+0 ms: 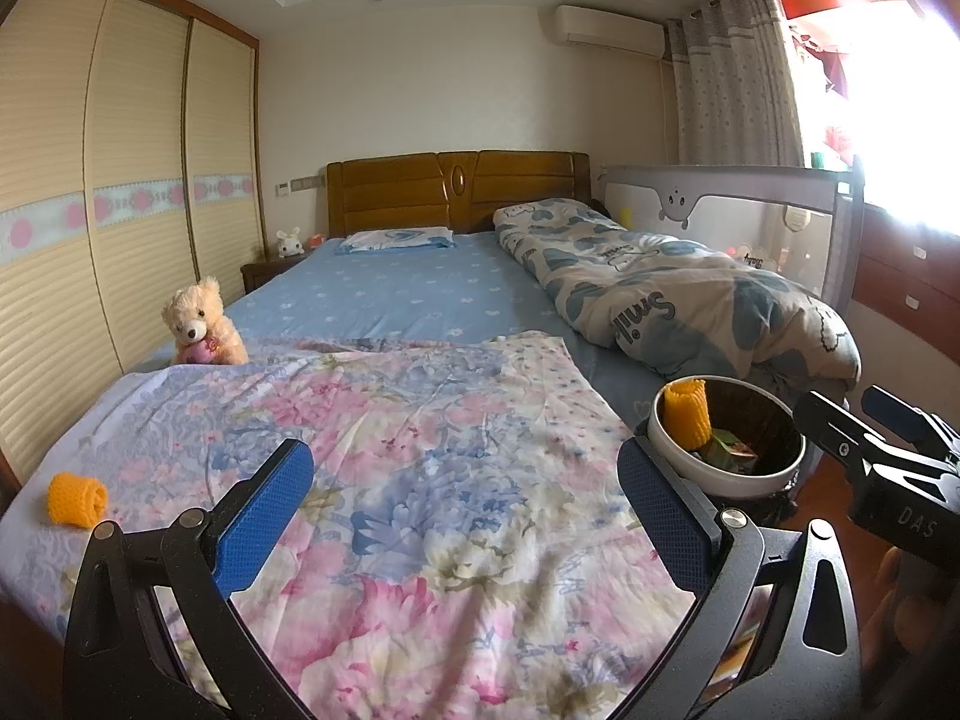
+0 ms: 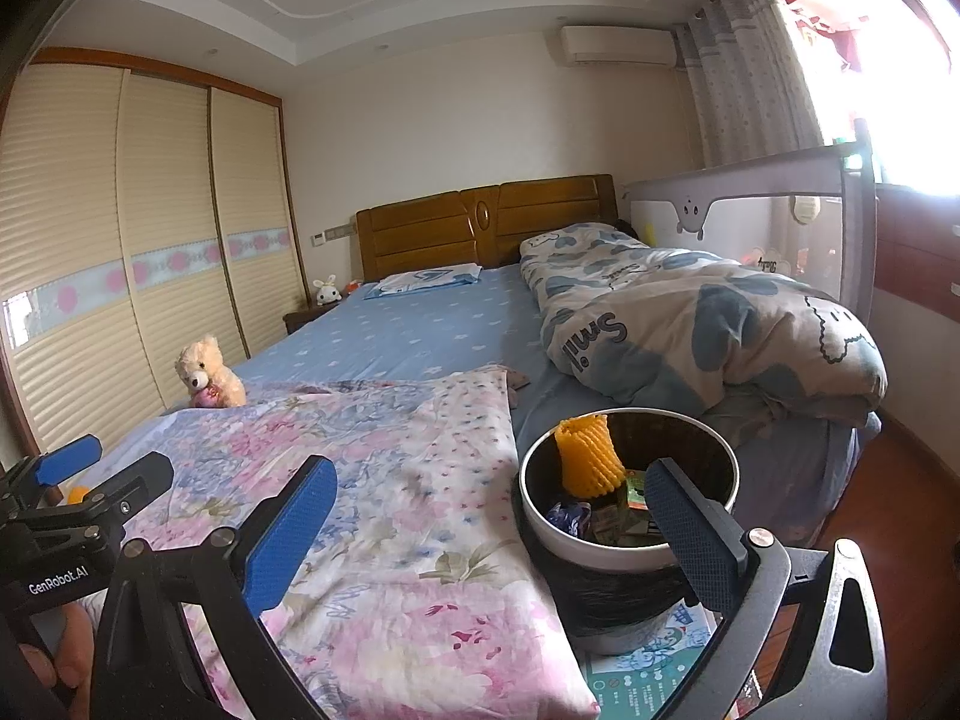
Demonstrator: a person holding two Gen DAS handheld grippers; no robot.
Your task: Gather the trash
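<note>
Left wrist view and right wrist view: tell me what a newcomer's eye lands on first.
First comes the floral quilt spread across the near end of the bed, with an orange foam net lying alone on its left edge. Next is the white-rimmed trash bin off the bed's right corner, where a second orange foam net stands upright among wrappers. The teddy bear sits at the bed's left side, and both grippers, left and right, are open and empty.

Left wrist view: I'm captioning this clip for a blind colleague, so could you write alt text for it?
An open left claw hovers over a floral quilt on a bed, holding nothing. An orange foam net lies on the quilt at far left, and a trash bin holding another orange net sits at right beside the right claw. A teddy bear sits further back.
</note>
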